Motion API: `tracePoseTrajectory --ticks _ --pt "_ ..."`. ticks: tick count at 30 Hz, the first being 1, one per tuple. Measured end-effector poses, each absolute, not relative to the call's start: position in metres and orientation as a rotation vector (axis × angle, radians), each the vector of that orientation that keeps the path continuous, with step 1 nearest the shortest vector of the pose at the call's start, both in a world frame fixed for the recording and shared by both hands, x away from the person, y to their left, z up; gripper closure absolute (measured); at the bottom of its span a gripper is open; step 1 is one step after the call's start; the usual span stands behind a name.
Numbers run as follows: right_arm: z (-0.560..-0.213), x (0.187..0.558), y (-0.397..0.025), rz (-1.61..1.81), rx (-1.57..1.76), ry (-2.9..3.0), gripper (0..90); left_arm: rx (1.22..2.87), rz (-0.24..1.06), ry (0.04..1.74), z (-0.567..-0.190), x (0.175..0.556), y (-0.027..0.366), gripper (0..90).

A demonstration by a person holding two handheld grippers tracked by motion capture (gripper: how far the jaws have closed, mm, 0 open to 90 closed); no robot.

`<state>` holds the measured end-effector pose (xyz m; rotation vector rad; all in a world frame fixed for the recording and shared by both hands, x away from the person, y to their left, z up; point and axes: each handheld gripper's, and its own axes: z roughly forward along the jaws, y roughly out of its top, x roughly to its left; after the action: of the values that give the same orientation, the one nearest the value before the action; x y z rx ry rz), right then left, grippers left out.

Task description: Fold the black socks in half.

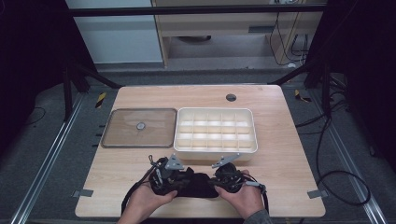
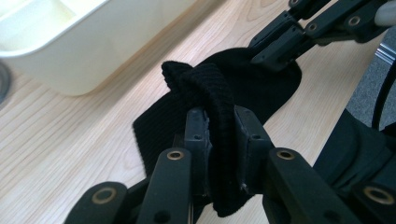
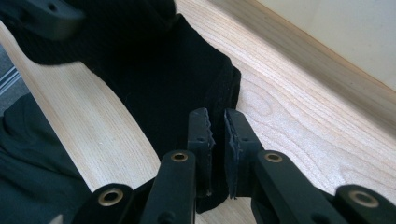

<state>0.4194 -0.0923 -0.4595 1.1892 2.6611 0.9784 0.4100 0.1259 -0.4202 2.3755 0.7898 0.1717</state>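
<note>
— So, how much room around the black sock (image 1: pixel 196 185)?
— It lies near the table's front edge (image 1: pixel 201 215), just in front of the white divided box (image 1: pixel 215 150); bare wood spreads to both sides.
— And the claws?
— The left gripper (image 2: pixel 220 126) is clamped on a bunched fold. The right gripper (image 3: pixel 218 128) pinches the sock's edge, jaws nearly together.
— Anything unclear?
— From above, the sock blends with the grippers and hands.

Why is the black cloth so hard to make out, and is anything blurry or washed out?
High view: black sock merges with the dark grippers. Left gripper view: knit ribs sharp, white box overexposed. Right gripper view: sock nearly featureless black, its far end blurred.
</note>
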Motion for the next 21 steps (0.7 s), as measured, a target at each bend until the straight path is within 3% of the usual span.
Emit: tracePoseTrajectory --ticks 15,18,21 --pt "-0.462 0.421 -0.097 0.999 1.211 2.657 79.9 2.363 0.165 0.780 -0.432 0.409 0.100 76.3" --pt "-0.463 0.421 -0.100 0.994 1.228 2.655 73.2 2.374 0.158 0.784 -0.438 0.410 0.098 76.3" --pt "-0.461 0.417 -0.103 0.992 1.235 2.641 56.9 2.376 0.157 0.797 -0.443 0.412 0.097 76.3"
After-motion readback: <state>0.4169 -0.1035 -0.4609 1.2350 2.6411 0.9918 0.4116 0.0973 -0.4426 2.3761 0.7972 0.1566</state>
